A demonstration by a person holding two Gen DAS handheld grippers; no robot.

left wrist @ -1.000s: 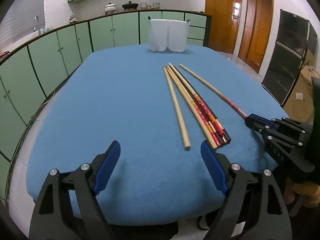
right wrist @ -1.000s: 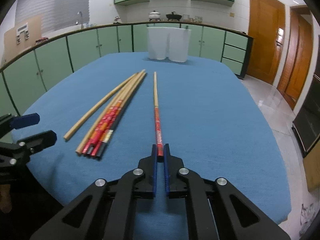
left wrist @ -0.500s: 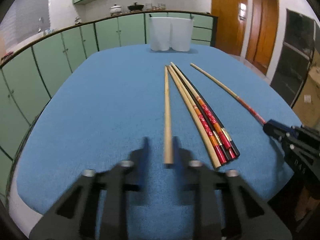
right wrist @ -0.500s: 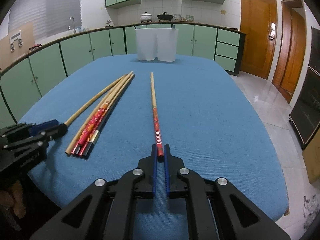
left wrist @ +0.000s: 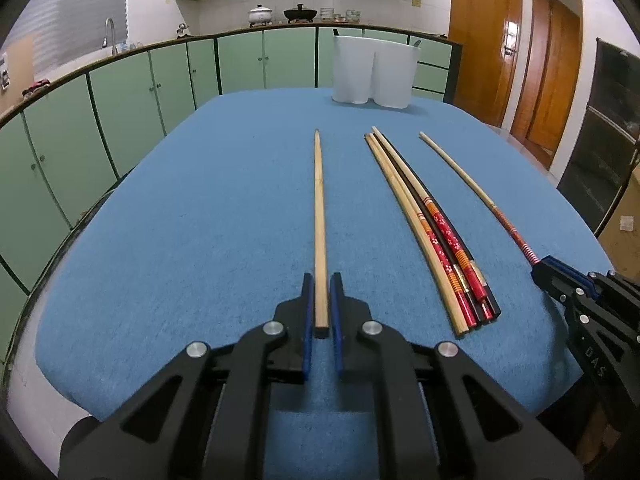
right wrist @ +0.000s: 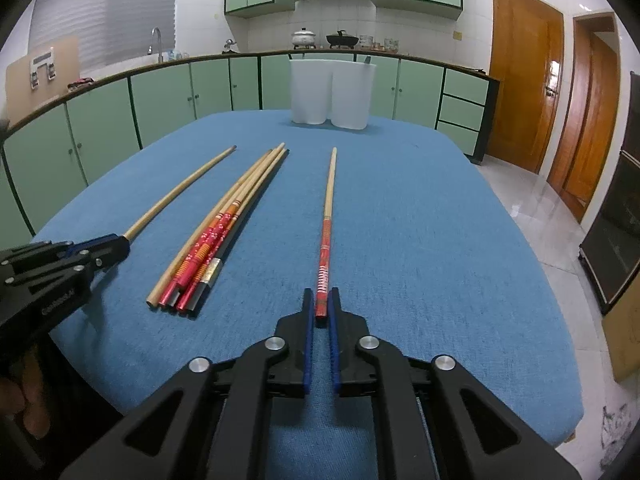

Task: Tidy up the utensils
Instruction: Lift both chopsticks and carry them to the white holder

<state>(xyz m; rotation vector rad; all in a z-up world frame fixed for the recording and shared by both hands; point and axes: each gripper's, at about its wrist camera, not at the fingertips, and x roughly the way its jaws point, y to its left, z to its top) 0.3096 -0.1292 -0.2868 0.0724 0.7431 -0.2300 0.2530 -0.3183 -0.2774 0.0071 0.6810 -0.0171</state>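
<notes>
On the blue worktop (left wrist: 200,220), my left gripper (left wrist: 319,300) sits at lower centre of its view, fingers (left wrist: 306,312) clamped on the thick end of a plain wooden chopstick (left wrist: 319,216) that runs straight up the frame. In the right wrist view, my right gripper (right wrist: 319,312) is likewise closed on the red-patterned end of a second chopstick (right wrist: 327,216), also at lower centre. Between the two held sticks lies a bundle of chopsticks (left wrist: 432,236), red and black at the near ends. A white two-compartment holder (right wrist: 332,94) stands at the worktop's far edge, upper centre, well apart from everything else.
</notes>
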